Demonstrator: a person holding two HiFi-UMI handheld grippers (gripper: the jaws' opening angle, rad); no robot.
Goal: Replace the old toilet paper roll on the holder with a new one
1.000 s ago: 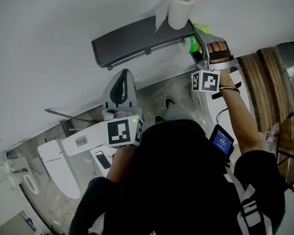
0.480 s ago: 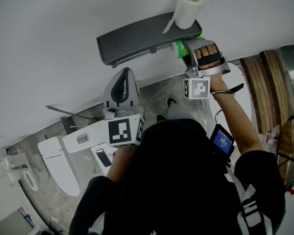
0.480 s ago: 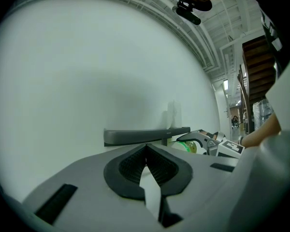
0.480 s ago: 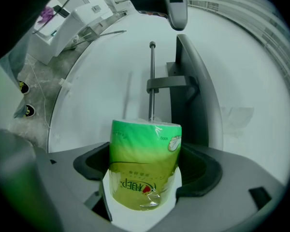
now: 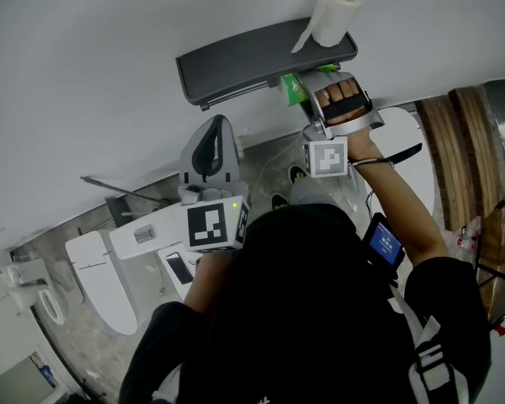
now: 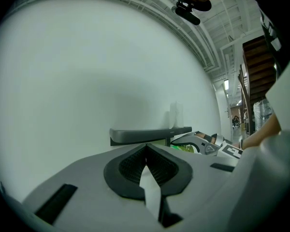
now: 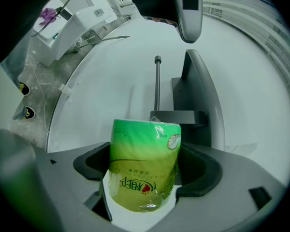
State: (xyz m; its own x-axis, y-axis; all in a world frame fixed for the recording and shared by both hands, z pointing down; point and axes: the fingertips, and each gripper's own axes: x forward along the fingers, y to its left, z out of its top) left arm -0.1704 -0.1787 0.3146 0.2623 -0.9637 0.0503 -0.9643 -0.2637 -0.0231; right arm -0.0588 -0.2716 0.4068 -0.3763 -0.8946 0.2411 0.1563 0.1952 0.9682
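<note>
One risk: new roll pinched in right gripper jaws misses spindle, slick wrap slips; left gripper jaws pressed together.

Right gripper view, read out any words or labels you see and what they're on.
Green wrapped roll in the right tongs: dark upside-down brand characters beside a red mark, too distorted to read surely.
Small print near its top edge: too small.
Round floor stickers: blurred, unreadable.

Left gripper: held low, arm bent, jaws pressed together, nothing between them.
Right gripper: raised, arm stretched forward, jaws clamped on a roll.
Right hand: wrapped round the handle.
</note>
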